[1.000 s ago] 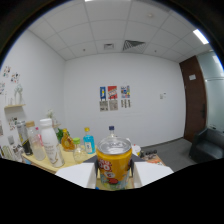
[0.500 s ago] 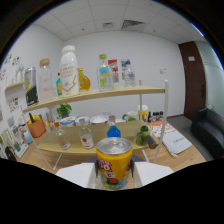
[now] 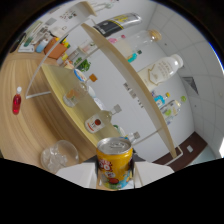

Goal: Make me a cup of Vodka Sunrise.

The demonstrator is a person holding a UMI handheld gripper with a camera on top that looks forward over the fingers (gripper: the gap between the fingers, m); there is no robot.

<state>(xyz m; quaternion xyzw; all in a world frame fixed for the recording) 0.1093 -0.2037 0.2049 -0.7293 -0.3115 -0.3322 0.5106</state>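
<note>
The gripper (image 3: 114, 172) pinches a yellow can (image 3: 114, 162), one white finger (image 3: 80, 175) pressed against each side of it. The can carries fruit pictures on its label, and its silver top with the pull tab faces the shelves beyond. The whole view is tipped well over, so the wooden table (image 3: 20, 135) and the shelves run on a slant.

Just beside the can, on the table, is a clear glass (image 3: 59, 154); what it holds is hard to make out. Farther off on the table lies a small red bottle (image 3: 17, 104), well apart from the can.

Beyond the fingers stands a two-level wooden shelf (image 3: 60, 92) on thin white legs. On its lower board are a stemmed glass (image 3: 75, 95), a small bottle with a red and white label (image 3: 96, 122), and some green and orange things too small to name. The upper board (image 3: 127, 82) bears a white jug-shaped bottle (image 3: 162, 70), a pale clear bottle (image 3: 132, 42), a dark bottle with a yellow label (image 3: 117, 23), and small coloured bottles near its far end that blur together.

At the shelf's other end sits an orange box (image 3: 56, 49) among clutter that cannot be told apart. The base of the can is hidden between the fingers, and the gripper's body is cut off in black below.
</note>
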